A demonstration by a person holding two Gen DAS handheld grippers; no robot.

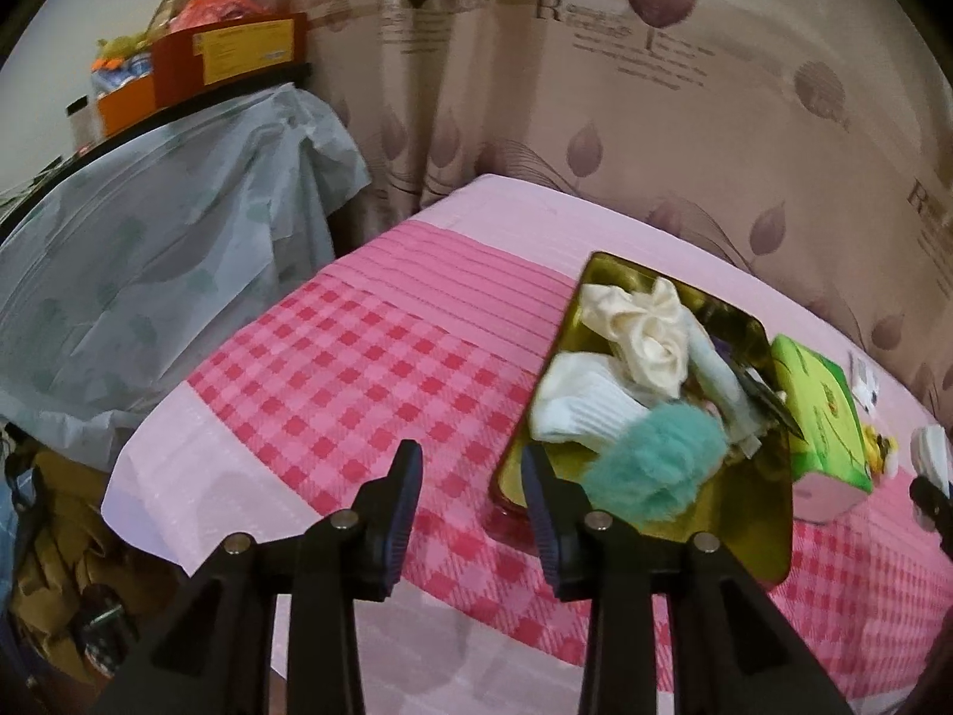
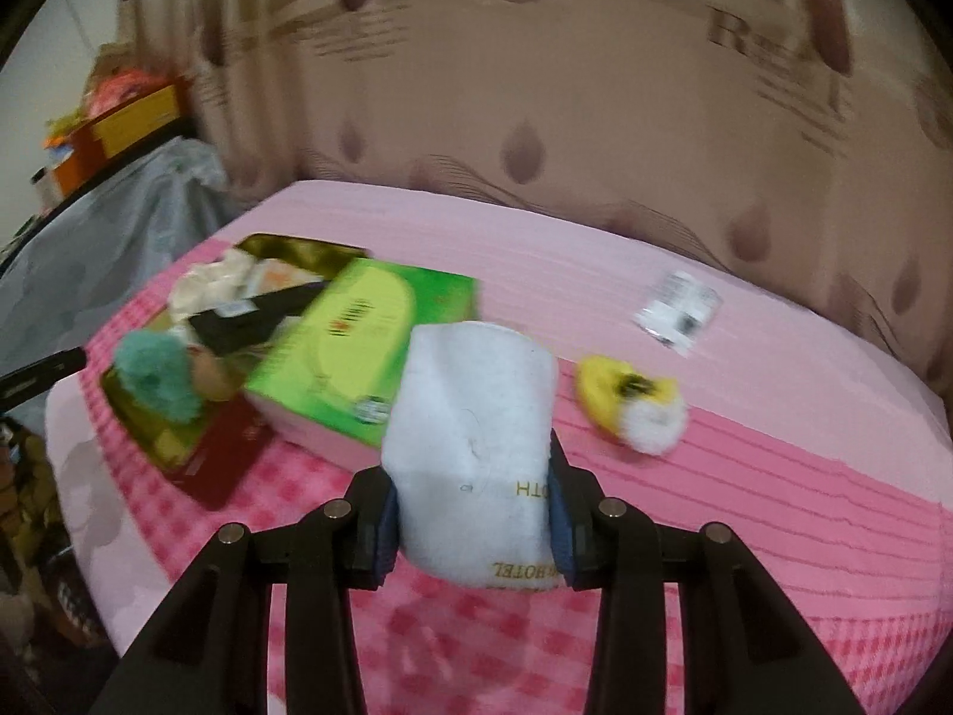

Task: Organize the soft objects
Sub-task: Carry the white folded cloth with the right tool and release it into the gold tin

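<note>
A gold tin [image 1: 744, 542] on the pink checked cloth holds a cream scrunchie [image 1: 643, 333], a folded white cloth [image 1: 584, 405] and a teal fluffy puff [image 1: 649, 465]. My left gripper [image 1: 470, 465] hangs open just left of the tin's near corner, with only cloth between its fingers. My right gripper [image 2: 470, 488] is shut on a white hotel slipper [image 2: 470, 405], held above the table's front part. That slipper [image 1: 932, 447] also peeks in at the right edge of the left wrist view. A yellow and white fluffy thing [image 2: 631, 405] lies on the cloth to its right.
A green tissue box [image 2: 363, 351] leans against the tin [image 2: 286, 250], right of it. A small white packet [image 2: 679, 304] lies far right. A curtain [image 1: 595, 89] hangs behind the table. A grey-covered piece of furniture [image 1: 149, 250] with boxes on top stands left.
</note>
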